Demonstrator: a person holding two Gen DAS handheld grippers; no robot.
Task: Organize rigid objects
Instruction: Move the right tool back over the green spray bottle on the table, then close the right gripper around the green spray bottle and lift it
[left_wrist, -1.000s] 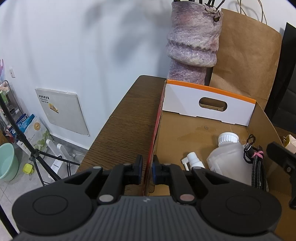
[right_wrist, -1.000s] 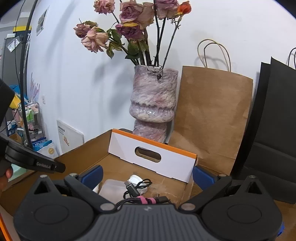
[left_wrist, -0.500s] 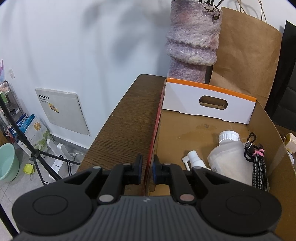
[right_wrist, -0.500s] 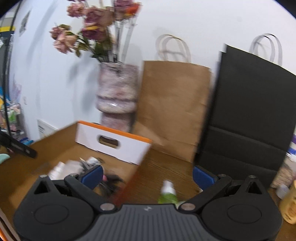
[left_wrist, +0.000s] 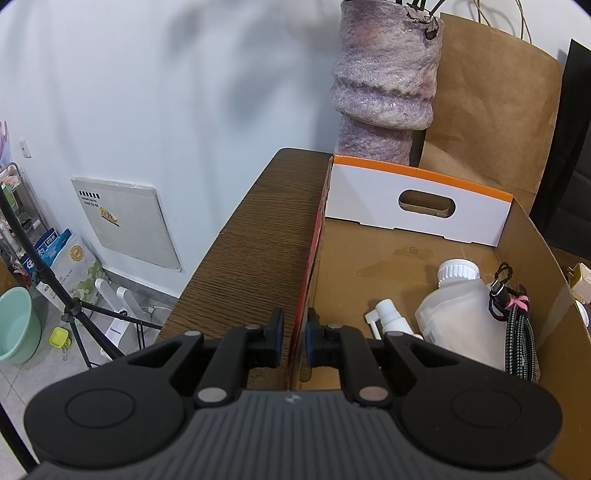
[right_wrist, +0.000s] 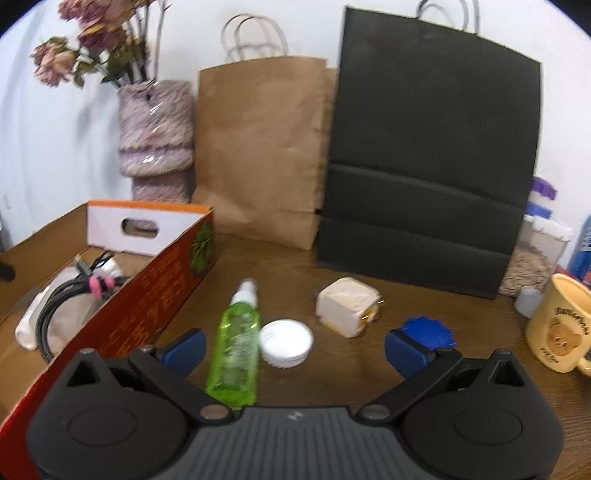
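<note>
While our left gripper (left_wrist: 294, 341) pinches the box (left_wrist: 406, 258) wall, we count a jug (left_wrist: 458, 314), spray pump (left_wrist: 389, 319) and cable (left_wrist: 519, 339) packed. Right gripper (right_wrist: 293, 349) is wide open, empty. Left on table (right_wrist: 280, 266): green bottle (right_wrist: 236, 347), white lid (right_wrist: 285, 343), blue cap (right_wrist: 424, 328), cube (right_wrist: 347, 310).

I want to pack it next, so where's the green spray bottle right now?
In the right wrist view, the green spray bottle lies on the table between the cardboard box and the white lid.
</note>
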